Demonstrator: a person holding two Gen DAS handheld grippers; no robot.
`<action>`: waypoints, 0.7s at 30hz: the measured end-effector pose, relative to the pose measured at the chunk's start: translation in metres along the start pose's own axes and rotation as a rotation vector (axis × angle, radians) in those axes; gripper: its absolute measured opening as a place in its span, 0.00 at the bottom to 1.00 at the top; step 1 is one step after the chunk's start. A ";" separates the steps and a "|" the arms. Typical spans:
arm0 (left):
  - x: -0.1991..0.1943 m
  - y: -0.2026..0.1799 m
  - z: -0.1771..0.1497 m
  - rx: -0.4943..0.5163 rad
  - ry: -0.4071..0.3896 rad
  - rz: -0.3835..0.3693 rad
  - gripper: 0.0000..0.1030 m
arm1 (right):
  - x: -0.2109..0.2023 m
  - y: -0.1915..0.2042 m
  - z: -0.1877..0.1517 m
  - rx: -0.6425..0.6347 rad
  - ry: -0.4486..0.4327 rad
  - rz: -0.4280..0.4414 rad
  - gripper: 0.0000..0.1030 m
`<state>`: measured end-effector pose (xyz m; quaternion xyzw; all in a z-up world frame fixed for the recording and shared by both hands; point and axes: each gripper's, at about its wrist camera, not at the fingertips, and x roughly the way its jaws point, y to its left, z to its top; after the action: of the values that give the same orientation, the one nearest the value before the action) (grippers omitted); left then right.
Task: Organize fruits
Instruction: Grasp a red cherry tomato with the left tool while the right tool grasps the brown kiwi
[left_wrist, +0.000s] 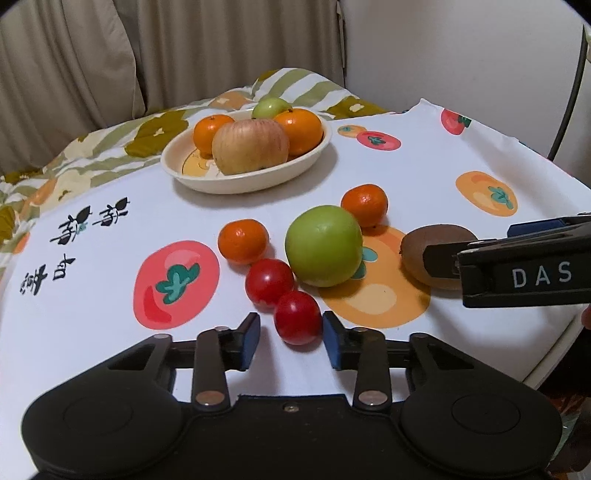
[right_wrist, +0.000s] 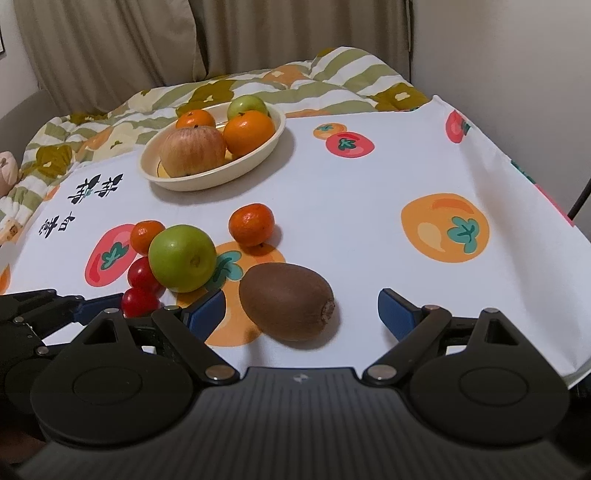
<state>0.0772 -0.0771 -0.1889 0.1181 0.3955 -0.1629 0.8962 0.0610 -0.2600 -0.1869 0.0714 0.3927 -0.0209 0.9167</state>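
Note:
A cream bowl (left_wrist: 243, 184) (right_wrist: 207, 177) at the back holds a red-yellow apple (left_wrist: 251, 147), two oranges and a small green fruit. On the cloth lie a green apple (left_wrist: 323, 245) (right_wrist: 183, 258), two tangerines (left_wrist: 243, 240) (left_wrist: 365, 205), two red cherry tomatoes (left_wrist: 269, 282) (left_wrist: 297, 317) and a brown kiwi (left_wrist: 430, 254) (right_wrist: 286, 306). My left gripper (left_wrist: 290, 336) is open, its jaws either side of the nearer tomato. My right gripper (right_wrist: 301, 308) is open wide around the kiwi.
A white tablecloth (right_wrist: 369, 177) printed with fruit covers the table. A striped quilt (right_wrist: 295, 81) lies behind it, with curtains and a wall beyond. The table's right edge (right_wrist: 576, 373) is close to my right gripper.

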 end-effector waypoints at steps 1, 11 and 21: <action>0.000 0.000 0.000 0.001 -0.001 -0.003 0.33 | 0.000 0.000 0.000 -0.002 0.001 0.002 1.00; -0.002 -0.001 0.000 0.008 0.009 -0.012 0.30 | 0.010 0.006 0.001 -0.016 0.018 0.008 0.99; -0.004 0.007 -0.001 -0.019 0.014 0.008 0.30 | 0.021 0.012 -0.001 -0.039 0.033 0.009 0.92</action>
<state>0.0765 -0.0697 -0.1864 0.1123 0.4029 -0.1549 0.8950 0.0755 -0.2480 -0.2016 0.0556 0.4078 -0.0076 0.9114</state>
